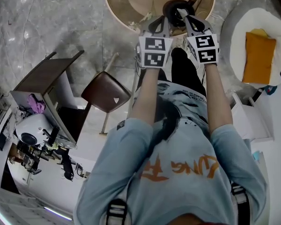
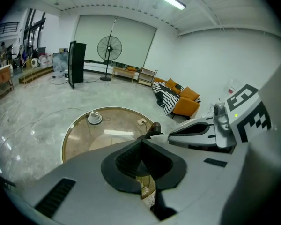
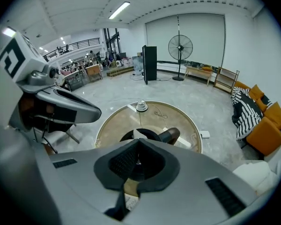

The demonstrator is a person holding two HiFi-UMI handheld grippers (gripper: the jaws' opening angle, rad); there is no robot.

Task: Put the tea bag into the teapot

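Note:
A dark teapot (image 1: 178, 6) with a brown handle (image 3: 171, 135) stands on the near part of a round glass table (image 1: 118, 14). Both grippers are held out side by side just above it. My left gripper (image 1: 165, 18) has its jaws shut, and nothing shows between them (image 2: 141, 142). My right gripper (image 1: 181, 12) is also shut, its tips (image 3: 138, 140) right over the teapot's dark body (image 3: 147, 136). A small white piece (image 3: 135, 134) shows at the pot's rim; I cannot tell whether it is the tea bag. A light printed packet (image 3: 126, 202) lies on the table below the jaws.
A small white object (image 3: 141, 107) sits at the table's far side. A brown stool (image 1: 106, 92) stands to the left of the person's legs, a cluttered desk (image 1: 37, 144) further left. A white seat with an orange cushion (image 1: 259, 56) is on the right.

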